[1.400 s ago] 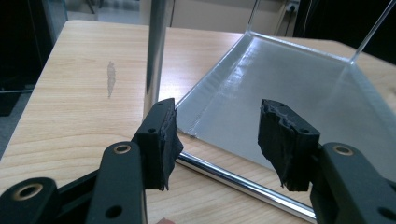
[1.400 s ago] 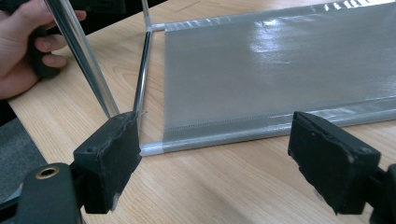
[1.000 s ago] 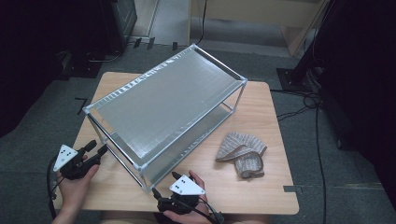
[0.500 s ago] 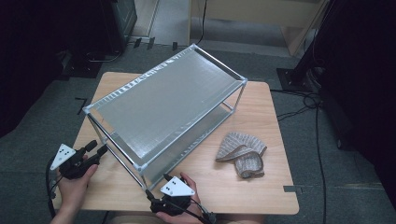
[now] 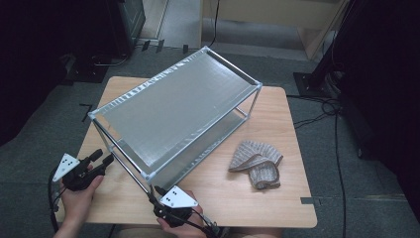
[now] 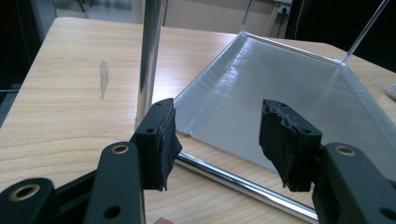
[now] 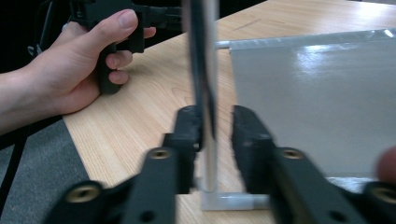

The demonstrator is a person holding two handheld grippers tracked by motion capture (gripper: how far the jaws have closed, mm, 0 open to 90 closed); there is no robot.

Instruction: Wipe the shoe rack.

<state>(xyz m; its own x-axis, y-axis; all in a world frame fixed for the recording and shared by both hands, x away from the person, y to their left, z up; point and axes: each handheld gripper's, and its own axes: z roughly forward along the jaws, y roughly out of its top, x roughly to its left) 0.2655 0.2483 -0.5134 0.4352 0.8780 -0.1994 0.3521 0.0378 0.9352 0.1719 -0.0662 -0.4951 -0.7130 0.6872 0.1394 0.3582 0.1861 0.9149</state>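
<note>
**Risks.** The right gripper (image 7: pixel 217 116) has just been closing its jaws about the near corner post (image 7: pixel 207 70) of the shelf rack (image 5: pixel 178 109). The jaws stand narrow with the post between them. One pad lies against the post, while a thin gap shows on the other side, so a firm hold is not confirmed. The picture is blurred at this point.

- A pull or lift before both pads bear is likely to let the smooth chrome post slip through the jaws.
- The post sits off-centre in the jaws. Further closing could nudge the rack sideways across the table (image 5: pixel 277 124).
- The left gripper (image 5: pixel 103 159) is wide open and holds nothing. A one-sided lift from the near corner would tilt or twist the light frame.
- The knitted cloth (image 5: pixel 255 162) lies well clear of the rack and poses no hazard.

**Position.** In the high view the rack stands diagonally on the table. Its near corner post is at 11 o'clock from the right gripper, directly at the jaw tips. The cloth lies at 2 o'clock from that gripper. From the left gripper the rack's left corner post (image 6: pixel 150 56) stands at 1 o'clock, near but untouched. In the left gripper view the lower rail (image 6: pixel 233 179) runs just under the open jaws, and the lower shelf (image 6: pixel 280 79) extends beyond at 12 o'clock.
</note>
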